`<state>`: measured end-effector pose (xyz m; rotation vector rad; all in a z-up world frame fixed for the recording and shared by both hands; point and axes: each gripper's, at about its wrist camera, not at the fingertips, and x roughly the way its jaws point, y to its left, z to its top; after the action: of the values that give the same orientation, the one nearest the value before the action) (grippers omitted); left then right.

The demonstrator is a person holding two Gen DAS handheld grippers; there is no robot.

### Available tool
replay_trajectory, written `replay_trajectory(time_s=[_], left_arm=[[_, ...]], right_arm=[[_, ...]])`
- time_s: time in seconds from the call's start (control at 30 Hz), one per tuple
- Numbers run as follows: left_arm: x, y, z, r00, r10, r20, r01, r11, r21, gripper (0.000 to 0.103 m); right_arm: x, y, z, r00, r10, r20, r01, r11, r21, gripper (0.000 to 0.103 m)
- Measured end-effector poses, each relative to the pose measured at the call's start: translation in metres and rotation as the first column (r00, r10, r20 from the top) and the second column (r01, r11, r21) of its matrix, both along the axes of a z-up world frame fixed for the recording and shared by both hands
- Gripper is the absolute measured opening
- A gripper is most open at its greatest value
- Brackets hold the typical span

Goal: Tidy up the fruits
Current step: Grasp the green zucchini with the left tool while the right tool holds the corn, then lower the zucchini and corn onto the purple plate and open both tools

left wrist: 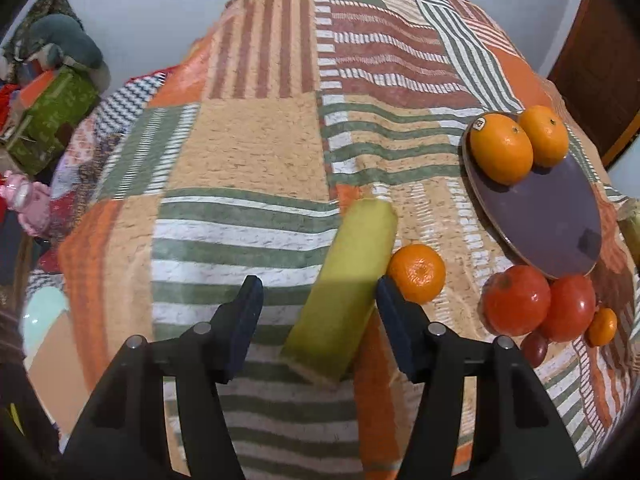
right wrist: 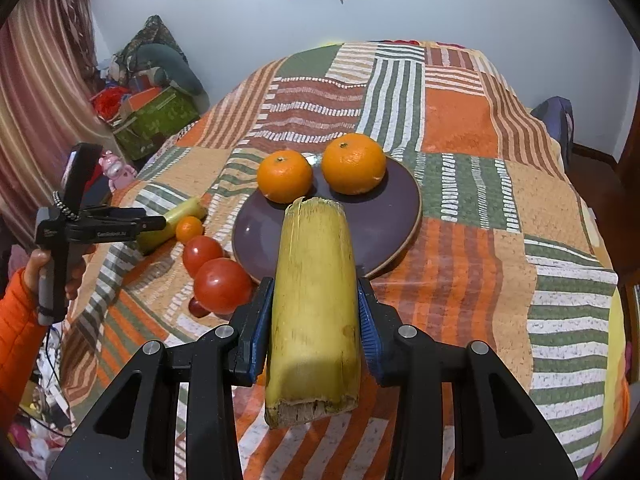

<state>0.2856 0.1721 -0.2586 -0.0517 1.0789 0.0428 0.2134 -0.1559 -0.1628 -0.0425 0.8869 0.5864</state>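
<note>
The left claw (left wrist: pixel 316 312) gapes wide around a green cane piece (left wrist: pixel 344 288) on the bed, tomatoes (right wrist: pixel 222 285) wait unsorted, two oranges (right wrist: pixel 354 163) sit plated, and the right claw (right wrist: pixel 314 332) clamps a yellow cane piece (right wrist: pixel 316 304).

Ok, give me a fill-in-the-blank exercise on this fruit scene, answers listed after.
1. The purple plate holds ___ oranges.
2. The right gripper is shut on a ___ cane piece.
3. The left gripper is ___ above a green cane piece.
4. The two tomatoes lie on the ___, beside the plate.

Answers: two; yellow; open; bedspread
</note>
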Motion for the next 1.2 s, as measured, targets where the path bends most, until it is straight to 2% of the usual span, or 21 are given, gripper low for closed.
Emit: replay_trajectory(time_s=[0.33, 0.37, 0.43, 0.6, 0.67, 0.77, 0.97, 1.2], left_arm=[[0.025, -0.005, -0.011, 1.0, -0.01, -0.003, 0.01, 1.0, -0.005, 0.058], [0.027, -0.005, -0.012, 1.0, -0.012, -0.005, 0.012, 1.0, -0.01, 0.056], [0.031, -0.005, -0.014, 1.0, -0.023, -0.022, 0.022, 0.999, -0.031, 0.044], [0.025, -0.01, -0.012, 1.0, -0.025, -0.014, 0.025, 1.0, 0.007, 0.041], [0.019, -0.009, -0.008, 1.0, -0.013, -0.007, 0.013, 1.0, -0.004, 0.039], [0.009, -0.005, 0.002, 1.0, 0.003, 0.007, -0.003, 0.999, -0.033, 0.038], [-0.017, -0.005, 0.04, 0.996, 0.019, 0.085, -0.014, 0.998, -0.057, 0.037], [-0.038, -0.033, 0.084, 0.983, -0.041, 0.178, 0.048, 0.998, -0.032, 0.036]], right_arm=[[0.013, 0.006, -0.009, 1.0, 0.005, -0.022, -0.006, 1.0, -0.007, 0.036], [0.013, 0.007, -0.011, 1.0, 0.008, -0.024, -0.008, 1.0, -0.008, 0.036], [0.013, 0.009, -0.012, 1.0, 0.012, -0.028, -0.012, 1.0, -0.008, 0.036], [0.014, 0.009, -0.012, 0.999, 0.018, -0.033, -0.018, 1.0, 0.001, 0.036], [0.014, 0.009, -0.011, 0.999, 0.017, -0.029, -0.017, 1.0, 0.001, 0.036], [0.015, 0.007, -0.008, 1.0, 0.01, -0.021, -0.01, 1.0, 0.002, 0.036], [0.012, 0.001, 0.003, 1.0, -0.011, 0.007, 0.011, 1.0, 0.009, 0.036], [0.006, -0.008, 0.02, 0.999, -0.031, 0.04, 0.03, 0.999, 0.031, 0.036]])
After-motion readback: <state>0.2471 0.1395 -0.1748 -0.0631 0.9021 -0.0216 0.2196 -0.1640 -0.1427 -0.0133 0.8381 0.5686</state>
